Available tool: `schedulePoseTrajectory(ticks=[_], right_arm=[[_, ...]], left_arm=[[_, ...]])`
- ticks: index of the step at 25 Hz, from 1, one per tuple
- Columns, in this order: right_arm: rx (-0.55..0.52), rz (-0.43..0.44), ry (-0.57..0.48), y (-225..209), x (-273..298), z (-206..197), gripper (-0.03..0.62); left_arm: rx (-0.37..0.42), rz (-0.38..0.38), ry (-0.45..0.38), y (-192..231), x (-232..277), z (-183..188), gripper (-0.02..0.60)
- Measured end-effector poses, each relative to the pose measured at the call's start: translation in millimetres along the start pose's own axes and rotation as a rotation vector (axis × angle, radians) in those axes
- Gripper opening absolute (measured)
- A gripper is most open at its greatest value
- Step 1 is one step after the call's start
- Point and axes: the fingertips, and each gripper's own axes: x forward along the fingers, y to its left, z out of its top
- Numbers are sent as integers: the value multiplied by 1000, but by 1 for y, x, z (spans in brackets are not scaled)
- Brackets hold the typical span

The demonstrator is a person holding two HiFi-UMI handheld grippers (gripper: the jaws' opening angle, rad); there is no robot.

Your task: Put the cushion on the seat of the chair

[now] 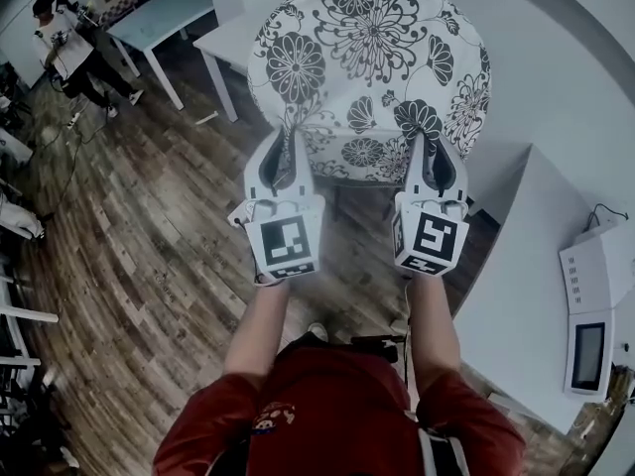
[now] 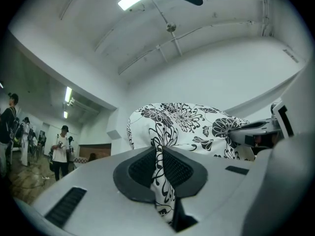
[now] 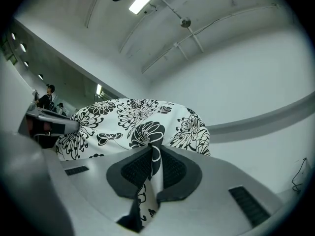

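Above the wooden floor (image 1: 149,266), one round cushion (image 1: 372,58) printed with black flowers on white is held up in the air in front of the person, gripped along its lower edge at two spots. The left gripper (image 1: 281,139) has its jaws pressed together on a fold of the cloth near the lower left of the cushion, and the left gripper view shows the printed fabric pinched flat between the dark pads. The right gripper (image 1: 434,145) bites the same edge further right, its jaws likewise clamped on a fold of the cloth. The two grippers are apart, side by side at about the same height. Dark legs show just below the cushion's lower edge, but the cushion hides what they belong to. Two white tables stand past the cushion's left side, one (image 1: 164,13) further off and one (image 1: 226,43) just beside the cushion's edge. A third white table (image 1: 516,276) closes in on the right, carrying one white device (image 1: 590,310) near its far edge. The floor to the left lies open, with a person (image 1: 64,53) standing well off at its far corner.
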Motion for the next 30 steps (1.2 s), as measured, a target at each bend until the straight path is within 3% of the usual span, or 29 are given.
schedulePoseTrajectory(ticks=[10,15,30], right_arm=[[-26,-58,-18,5,5,-7,44],[-22,-81,-52,6,5,-10,44],[-38,-102,-134,7,11,-16,44]], left_arm=[[-24,-52,-43,6,12,-11,44],[6,-72,-74,7,16,-13,44],[-23,-66,-161,8,24,-22,44]])
